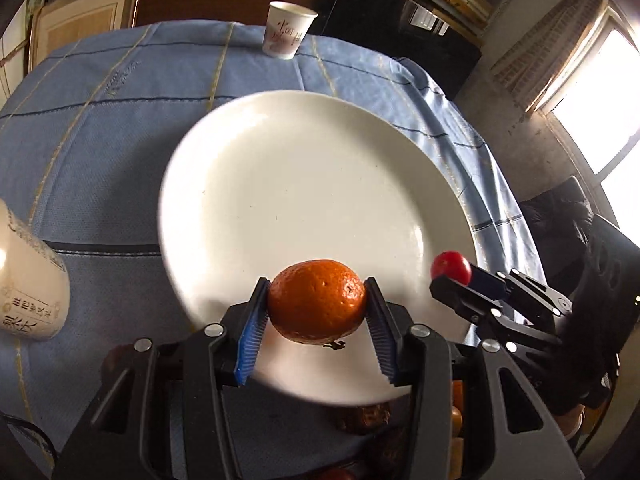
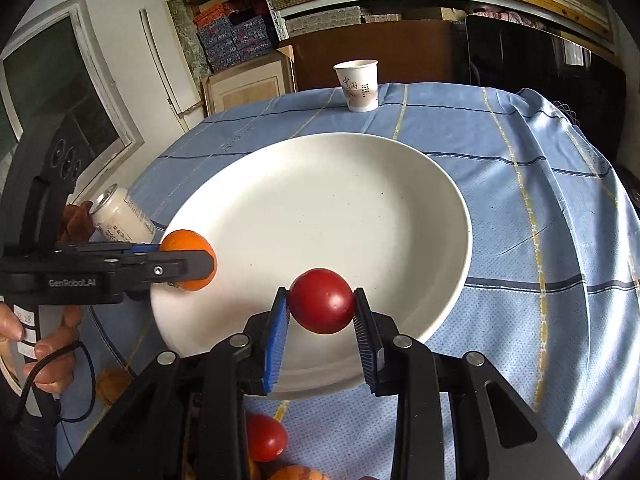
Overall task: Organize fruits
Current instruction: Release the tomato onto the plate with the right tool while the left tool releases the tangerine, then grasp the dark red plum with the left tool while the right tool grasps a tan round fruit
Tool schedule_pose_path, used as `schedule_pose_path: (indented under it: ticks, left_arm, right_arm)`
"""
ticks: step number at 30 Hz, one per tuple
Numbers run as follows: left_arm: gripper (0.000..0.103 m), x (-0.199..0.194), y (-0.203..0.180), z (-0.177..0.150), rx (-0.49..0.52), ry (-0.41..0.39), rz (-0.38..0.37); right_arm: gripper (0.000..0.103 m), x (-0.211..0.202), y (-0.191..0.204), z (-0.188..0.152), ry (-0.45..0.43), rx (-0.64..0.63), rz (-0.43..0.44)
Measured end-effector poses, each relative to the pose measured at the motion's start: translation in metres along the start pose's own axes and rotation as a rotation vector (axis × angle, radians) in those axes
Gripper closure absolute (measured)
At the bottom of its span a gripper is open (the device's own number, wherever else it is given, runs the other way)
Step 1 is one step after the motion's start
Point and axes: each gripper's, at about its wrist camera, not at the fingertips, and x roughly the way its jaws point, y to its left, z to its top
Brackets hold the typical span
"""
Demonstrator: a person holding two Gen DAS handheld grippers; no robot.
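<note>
Loose tomato (image 2: 265,437) only below right gripper (image 2: 321,305)

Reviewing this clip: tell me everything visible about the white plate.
The white plate is round, glossy and ceramic-looking, with a shallow well and a broad raised rim. It lies flat on the blue checked tablecloth, its surface bare apart from a few tiny dark specks. Nothing rests on it: the orange and the red tomato are each held in a tool over its near edge. A paper cup stands beyond it, apart.
</note>
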Motion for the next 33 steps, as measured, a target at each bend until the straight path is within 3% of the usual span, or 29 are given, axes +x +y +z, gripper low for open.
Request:
schedule_pose_path:
  ticks: [1,2,4,6,8,10,12,15,17,20,23,28,33]
  left_arm:
    - [0.045,-0.001,0.000,0.001,-0.005,-0.011,-0.003]
    - [0.036,-0.005,-0.002,0.000,-0.006,-0.024,-0.003]
    - [0.025,-0.024,-0.005,-0.007,0.005,-0.069,-0.001]
    - [0.011,-0.043,-0.006,-0.012,0.009,-0.114,0.007]
    - [0.008,-0.065,-0.002,-0.018,-0.011,-0.168,0.016]
    - [0.007,-0.085,0.005,-0.026,-0.027,-0.212,0.015]
    - [0.004,-0.103,0.015,-0.038,-0.056,-0.266,0.016]
    - [0.004,-0.118,0.033,-0.059,-0.093,-0.313,0.074]
    - [0.004,-0.118,0.042,-0.071,-0.095,-0.312,0.111]
    - [0.004,-0.104,0.049,-0.084,-0.083,-0.264,0.140]
    - [0.004,-0.092,0.048,-0.088,-0.052,-0.249,0.181]
    - [0.005,-0.076,0.037,-0.087,0.074,-0.253,0.272]
    - [0.006,-0.059,0.040,-0.079,0.094,-0.209,0.246]
  right_arm:
    - [0.058,-0.002,-0.001,-0.001,-0.004,0.002,0.002]
    - [0.039,-0.006,-0.001,-0.002,-0.012,0.005,0.009]
    - [0.025,-0.019,0.001,-0.004,-0.038,0.009,0.020]
    - [0.018,-0.031,0.002,-0.004,-0.061,0.015,0.052]
    - [0.004,-0.045,0.004,-0.006,-0.094,0.033,0.075]
    - [0.004,-0.058,0.002,-0.006,-0.159,0.052,0.093]
    - [0.004,-0.077,0.001,-0.009,-0.283,0.072,0.168]
    - [0.004,-0.101,-0.001,-0.015,-0.452,0.114,0.247]
    - [0.004,-0.103,0.002,-0.016,-0.406,0.087,0.272]
    - [0.004,-0.093,0.011,-0.022,-0.285,0.039,0.219]
    - [0.004,-0.086,0.019,-0.032,-0.246,0.005,0.199]
    - [0.004,-0.087,0.020,-0.042,-0.231,0.036,0.262]
    - [0.004,-0.095,0.015,-0.047,-0.254,0.067,0.270]
